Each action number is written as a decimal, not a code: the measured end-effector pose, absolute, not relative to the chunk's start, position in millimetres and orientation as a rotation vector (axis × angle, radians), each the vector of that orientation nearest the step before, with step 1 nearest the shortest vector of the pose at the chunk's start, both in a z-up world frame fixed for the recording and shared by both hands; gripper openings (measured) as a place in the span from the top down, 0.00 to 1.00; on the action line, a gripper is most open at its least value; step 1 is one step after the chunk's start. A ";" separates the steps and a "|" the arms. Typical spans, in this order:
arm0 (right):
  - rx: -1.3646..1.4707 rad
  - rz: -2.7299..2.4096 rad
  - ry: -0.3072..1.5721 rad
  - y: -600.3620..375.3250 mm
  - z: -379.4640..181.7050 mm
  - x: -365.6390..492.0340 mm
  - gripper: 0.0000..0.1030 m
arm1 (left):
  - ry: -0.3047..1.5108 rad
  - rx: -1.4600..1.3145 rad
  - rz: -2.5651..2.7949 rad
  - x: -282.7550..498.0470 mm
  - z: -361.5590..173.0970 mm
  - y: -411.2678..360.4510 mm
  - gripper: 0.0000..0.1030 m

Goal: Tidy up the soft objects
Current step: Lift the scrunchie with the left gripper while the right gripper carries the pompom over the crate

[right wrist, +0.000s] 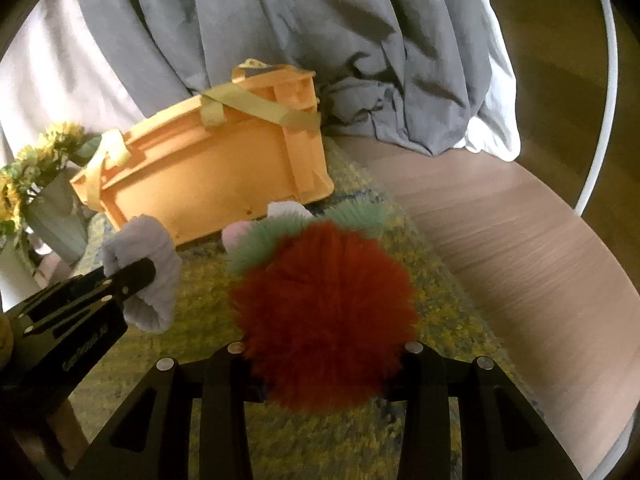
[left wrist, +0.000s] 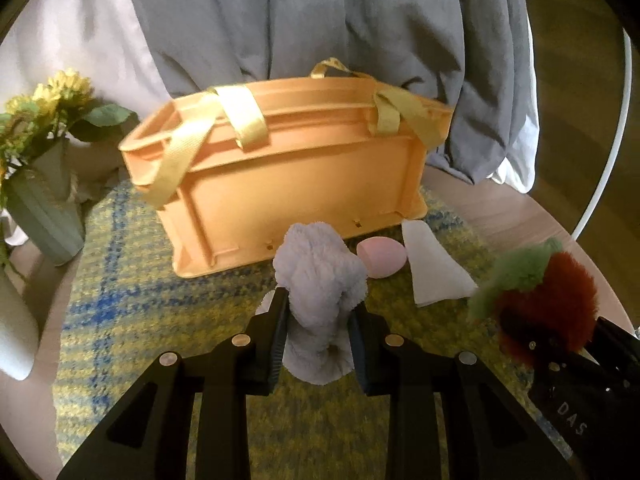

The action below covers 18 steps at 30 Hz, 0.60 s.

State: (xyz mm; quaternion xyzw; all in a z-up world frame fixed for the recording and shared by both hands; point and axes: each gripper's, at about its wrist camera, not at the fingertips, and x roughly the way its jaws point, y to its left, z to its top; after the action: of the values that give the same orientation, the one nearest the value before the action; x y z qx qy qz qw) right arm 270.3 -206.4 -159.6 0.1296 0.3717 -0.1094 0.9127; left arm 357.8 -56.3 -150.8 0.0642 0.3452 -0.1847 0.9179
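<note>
- The left gripper (left wrist: 318, 330) has its fingers clamped on a lavender fluffy cloth (left wrist: 320, 280), which looks like a rolled chenille towel or sock. It is held just in front of the orange storage crate (left wrist: 288, 184).
- The right gripper (right wrist: 320, 372) holds a red fur pompom with a green tuft (right wrist: 324, 304). Its fingers are closed on the fur, to the front and right of the crate.
- The crate has yellow ribbon handles (left wrist: 244, 116). These lie across its top rim, so a soft thing could catch on a strap and fall outside.
- The pompom fur is long and slippery, I think. A grip on hairs only may slide when the gripper tilts.
- The cloth hangs loose under the fingers. Its tail could drag on the crate wall and pull free.
- A pink egg-shaped sponge (left wrist: 382, 258) and a white folded cloth (left wrist: 434, 272) lie on the yellow-blue mat (left wrist: 120, 300), just before the crate front.
- A vase of yellow flowers (left wrist: 44, 200) stands left of the crate. A wide swing of the left gripper could knock it.
</note>
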 end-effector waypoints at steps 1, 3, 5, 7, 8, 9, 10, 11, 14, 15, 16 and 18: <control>0.265 -0.223 0.760 -205.3 -157.3 267.5 0.63 | 0.706 0.129 -0.379 354.3 -147.9 -54.9 0.72; 0.261 -0.218 0.746 -202.9 -150.9 262.0 0.63 | 0.697 0.120 -0.375 347.8 -142.1 -51.0 0.72; 0.261 -0.213 0.735 -201.3 -145.3 257.7 0.63 | 0.684 0.114 -0.374 340.5 -135.3 -47.6 0.72; 0.256 -0.207 0.719 -198.8 -136.7 252.9 0.63 | 0.670 0.109 -0.369 334.5 -128.5 -44.6 0.72; 0.254 -0.204 0.712 -198.2 -133.1 251.2 0.63 | 0.663 0.105 -0.367 332.4 -124.9 -43.1 0.72; 0.252 -0.202 0.705 -198.1 -129.5 249.8 0.63 | 0.657 0.101 -0.364 330.2 -121.4 -41.6 0.72; 0.248 -0.197 0.697 -197.2 -124.7 248.3 0.63 | 0.648 0.093 -0.361 327.1 -117.3 -39.7 0.72; 0.243 -0.193 0.687 -196.1 -119.6 247.0 0.63 | 0.641 0.087 -0.360 324.9 -113.2 -37.6 0.72; 0.231 -0.184 0.656 -194.0 -104.8 244.1 0.63 | 0.613 0.071 -0.352 318.5 -99.7 -32.5 0.72; 0.228 -0.181 0.647 -193.0 -100.9 243.4 0.63 | 0.604 0.067 -0.351 316.9 -95.4 -31.2 0.72; 0.225 -0.178 0.636 -192.4 -96.6 243.0 0.63 | 0.601 0.064 -0.351 316.0 -92.6 -29.3 0.72; 0.221 -0.166 0.615 -191.2 -87.3 242.4 0.63 | 0.583 0.058 -0.346 313.6 -84.3 -26.9 0.72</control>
State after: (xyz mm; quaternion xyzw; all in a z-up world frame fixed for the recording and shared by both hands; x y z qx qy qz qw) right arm 242.4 -191.2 -87.3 0.1085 0.3016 -0.0814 0.9437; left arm 313.6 -26.9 -84.3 0.0283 0.2861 -0.1696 0.9426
